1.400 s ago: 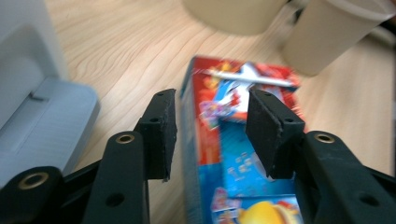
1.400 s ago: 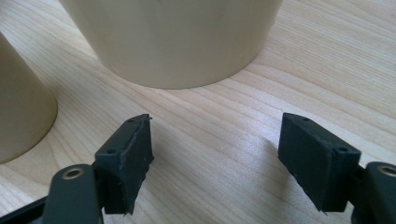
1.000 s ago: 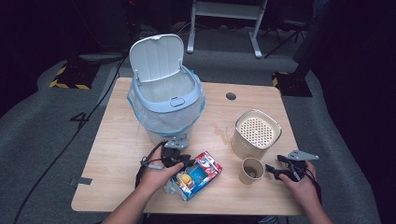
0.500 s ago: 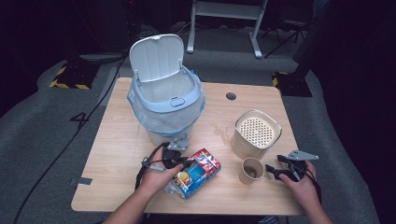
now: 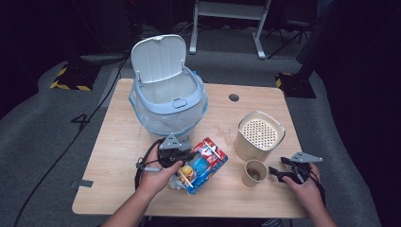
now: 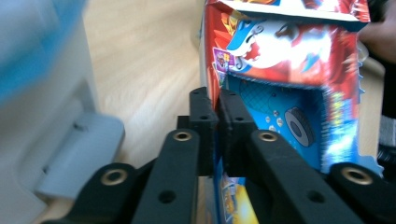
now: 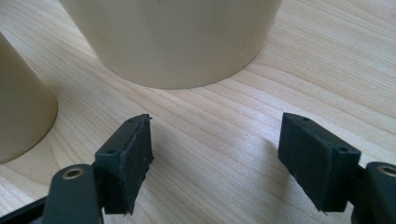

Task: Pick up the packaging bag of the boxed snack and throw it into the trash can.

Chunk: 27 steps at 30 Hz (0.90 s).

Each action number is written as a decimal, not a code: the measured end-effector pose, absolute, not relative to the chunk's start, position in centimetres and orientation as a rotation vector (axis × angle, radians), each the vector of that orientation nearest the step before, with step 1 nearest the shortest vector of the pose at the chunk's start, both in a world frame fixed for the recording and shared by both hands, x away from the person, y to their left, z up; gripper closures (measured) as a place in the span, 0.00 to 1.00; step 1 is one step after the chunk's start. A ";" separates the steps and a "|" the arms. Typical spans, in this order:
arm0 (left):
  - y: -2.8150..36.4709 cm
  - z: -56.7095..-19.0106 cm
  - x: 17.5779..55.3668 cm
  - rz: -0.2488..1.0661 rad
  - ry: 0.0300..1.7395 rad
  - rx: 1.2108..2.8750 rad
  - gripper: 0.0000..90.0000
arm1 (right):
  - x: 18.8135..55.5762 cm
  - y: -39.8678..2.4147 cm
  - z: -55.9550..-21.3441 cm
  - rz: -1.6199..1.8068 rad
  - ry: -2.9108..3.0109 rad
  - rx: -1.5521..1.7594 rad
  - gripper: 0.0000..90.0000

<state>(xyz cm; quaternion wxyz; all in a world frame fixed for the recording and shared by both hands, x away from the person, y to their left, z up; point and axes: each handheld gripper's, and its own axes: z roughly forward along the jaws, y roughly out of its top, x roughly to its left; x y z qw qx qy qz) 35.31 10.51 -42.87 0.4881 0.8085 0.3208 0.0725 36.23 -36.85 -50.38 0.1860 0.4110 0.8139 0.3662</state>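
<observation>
A red and blue snack packet (image 5: 202,165) is at the front middle of the wooden table (image 5: 118,142). My left gripper (image 5: 189,156) reaches it from the left. In the left gripper view its jaws have just been closing and now pinch the packet's (image 6: 289,60) left edge, left gripper (image 6: 218,109) shut on it, with the packet tipped up. My right gripper (image 5: 273,172) rests at the front right, jaws pointing left at a paper cup (image 5: 254,172). In the right gripper view the right gripper (image 7: 217,158) stands open over bare wood, nothing between its pads.
A pale blue bin (image 5: 168,101) with a plastic liner and raised lid stands behind the packet; its wall (image 6: 42,93) is close to my left gripper. A beige pot with a perforated top (image 5: 260,135) stands behind the cup. Cup (image 7: 18,126) and pot (image 7: 173,37) are just ahead of my right jaws.
My left gripper closed on the packet's edge and rose a little, tipping the packet up. The right hand stayed where it was.
</observation>
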 end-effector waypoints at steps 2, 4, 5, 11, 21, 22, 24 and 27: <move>10.6 -42.2 35.2 0.197 0.768 1.937 0.99 | 36.2 -36.8 -50.4 1.031 2.292 1.158 0.29; 10.8 -41.2 35.0 0.212 0.753 1.905 0.99 | 36.2 -36.8 -50.4 1.031 2.292 1.158 0.29; 10.9 -40.4 34.8 0.238 0.736 1.891 0.99 | 36.2 -36.8 -50.4 1.031 2.292 1.158 0.29; 11.8 -37.0 34.8 0.311 0.699 1.800 0.99 | 36.2 -36.8 -50.4 1.031 2.292 1.158 0.29; 13.2 -31.6 35.2 0.444 0.655 1.651 0.99 | 36.2 -36.8 -50.4 1.031 2.292 1.157 0.29; 13.2 -31.6 35.2 0.444 0.655 1.651 0.99 | 36.2 -36.8 -50.4 1.031 2.292 1.158 0.29; 13.4 -30.9 35.4 0.471 0.652 1.621 0.99 | 36.2 -36.8 -50.4 1.031 2.292 1.158 0.29; 13.8 -29.6 35.9 0.497 0.653 1.591 0.99 | 36.2 -36.8 -50.4 1.031 2.292 1.158 0.29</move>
